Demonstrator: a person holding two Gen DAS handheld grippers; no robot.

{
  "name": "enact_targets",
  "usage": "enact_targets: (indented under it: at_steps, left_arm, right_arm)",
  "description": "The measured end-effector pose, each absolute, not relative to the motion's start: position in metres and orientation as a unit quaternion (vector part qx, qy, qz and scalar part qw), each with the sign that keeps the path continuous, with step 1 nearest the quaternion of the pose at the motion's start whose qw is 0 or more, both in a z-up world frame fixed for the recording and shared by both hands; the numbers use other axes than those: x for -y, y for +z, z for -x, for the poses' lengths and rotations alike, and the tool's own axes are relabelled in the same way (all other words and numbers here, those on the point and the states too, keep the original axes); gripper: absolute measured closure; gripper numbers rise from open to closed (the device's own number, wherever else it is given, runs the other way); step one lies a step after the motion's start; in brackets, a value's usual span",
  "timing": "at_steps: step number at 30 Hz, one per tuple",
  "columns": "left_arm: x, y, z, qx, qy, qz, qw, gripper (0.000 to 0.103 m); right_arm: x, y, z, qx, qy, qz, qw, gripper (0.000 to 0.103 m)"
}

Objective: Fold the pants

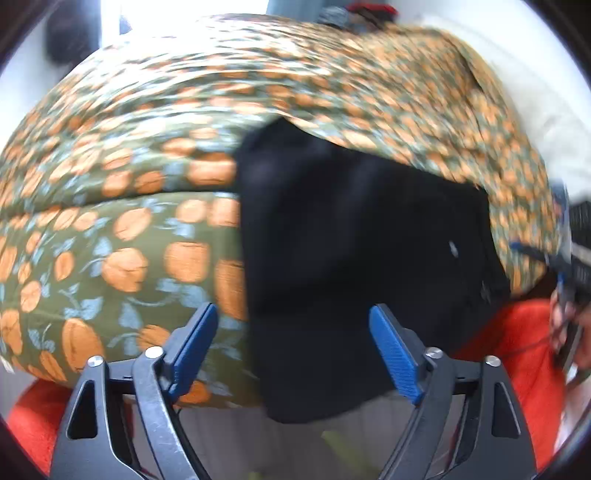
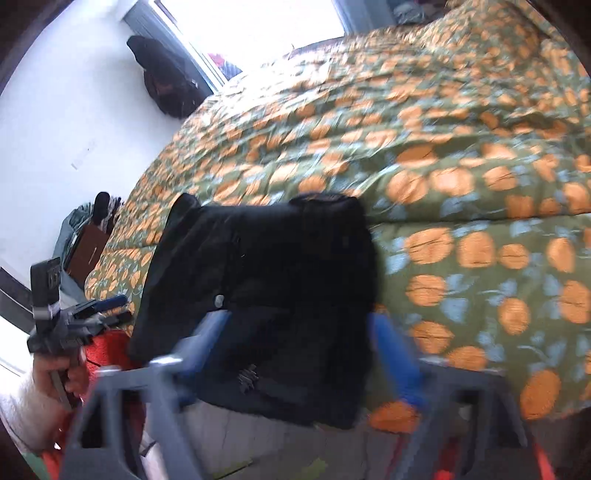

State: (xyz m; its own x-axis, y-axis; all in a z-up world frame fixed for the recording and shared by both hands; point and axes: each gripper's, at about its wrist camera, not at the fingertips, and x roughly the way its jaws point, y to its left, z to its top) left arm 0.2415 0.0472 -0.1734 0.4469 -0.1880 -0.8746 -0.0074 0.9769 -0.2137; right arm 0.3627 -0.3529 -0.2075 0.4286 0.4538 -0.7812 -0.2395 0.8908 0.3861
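Black pants (image 1: 354,236) folded at near edge of pumpkin-print quilt (image 1: 122,229). Left gripper (image 1: 295,332) wide, empty; right gripper (image 2: 301,339) wide, empty. Right view only: hand (image 2: 55,373).

pants (image 2: 266,280): folded, on quilt (image 2: 461,177) edge | right gripper (image 2: 299,347): jaws apart, empty

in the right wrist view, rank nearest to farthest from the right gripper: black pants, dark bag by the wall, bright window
From the right gripper:
1. Black pants, folded on the bed edge right ahead of the open fingers.
2. Dark bag, upper left against the white wall.
3. Bright window, top centre, beyond the bed.
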Motion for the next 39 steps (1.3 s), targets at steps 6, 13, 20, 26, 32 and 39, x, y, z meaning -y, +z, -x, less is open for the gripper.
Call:
enact_targets:
  at_steps: [6,13,20,26,32,39]
  left_arm:
    - [-0.064,-0.216,-0.265,-0.586,-0.084,0.177,0.786,0.023]
    - [-0.029,-0.203,-0.26,-0.574,-0.126,0.131,0.798,0.078]
    - [-0.017,-0.12,-0.255,-0.511,-0.179,0.132,0.83,0.086]
    - [-0.038,-0.053,-0.302,-0.44,-0.154,0.104,0.879,0.086]
    - [-0.061,-0.025,-0.368,-0.38,-0.058,0.018,0.923,0.056]
    - [-0.06,-0.067,-0.324,-0.379,0.004,-0.049,0.924,0.01]
  right_arm:
    - [0.361,-0.25,-0.388,-0.554,0.233,-0.179,0.779,0.018]
    - [0.33,-0.274,-0.405,-0.599,0.253,-0.168,0.741,0.057]
    - [0.276,-0.182,-0.374,-0.528,0.302,-0.057,0.792,0.072]
    - [0.236,-0.123,-0.429,-0.463,0.32,-0.051,0.825,0.072]
    - [0.23,-0.094,-0.516,-0.41,0.29,-0.079,0.861,0.055]
    - [0.274,-0.123,-0.511,-0.441,0.133,-0.015,0.887,0.037]
